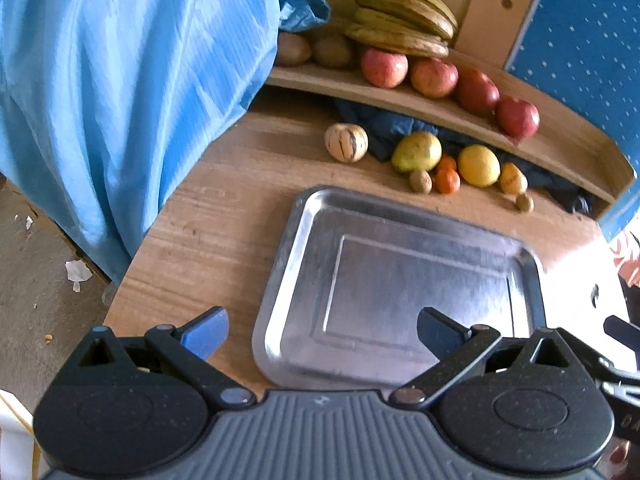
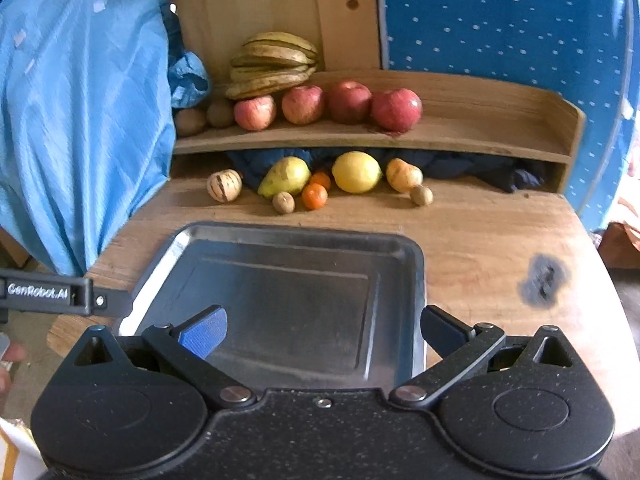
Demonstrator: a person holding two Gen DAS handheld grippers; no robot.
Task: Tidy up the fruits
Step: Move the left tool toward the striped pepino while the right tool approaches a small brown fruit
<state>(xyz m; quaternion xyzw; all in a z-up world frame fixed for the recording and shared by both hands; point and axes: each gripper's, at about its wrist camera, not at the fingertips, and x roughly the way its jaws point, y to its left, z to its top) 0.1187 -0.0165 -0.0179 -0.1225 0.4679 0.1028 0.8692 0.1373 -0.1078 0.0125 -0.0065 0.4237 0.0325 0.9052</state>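
Fruit (image 1: 416, 151) lies loose above centre in the left wrist view, beyond the bare tray (image 1: 304, 216); the left tool (image 1: 322, 334) hangs over the tray's near edge, spread wide, holding nothing. In the right wrist view the right tool (image 2: 324, 330) is likewise agape and empty, lower centre; the lemon (image 2: 356, 172) lies near mid-frame on the desk (image 2: 480, 232). Best approach low and straddle one fruit squarely.

Four red apples (image 2: 328, 106) are sitting on the shelf beside one bunch of bananas (image 2: 274, 65) and two kiwis (image 2: 205, 117); below are lying one striped melon (image 2: 224, 186), one pear (image 2: 285, 177), one lemon (image 2: 356, 172), two tangerines (image 2: 314, 195), two walnuts (image 2: 283, 202); one metal tray (image 2: 280, 236) is waiting
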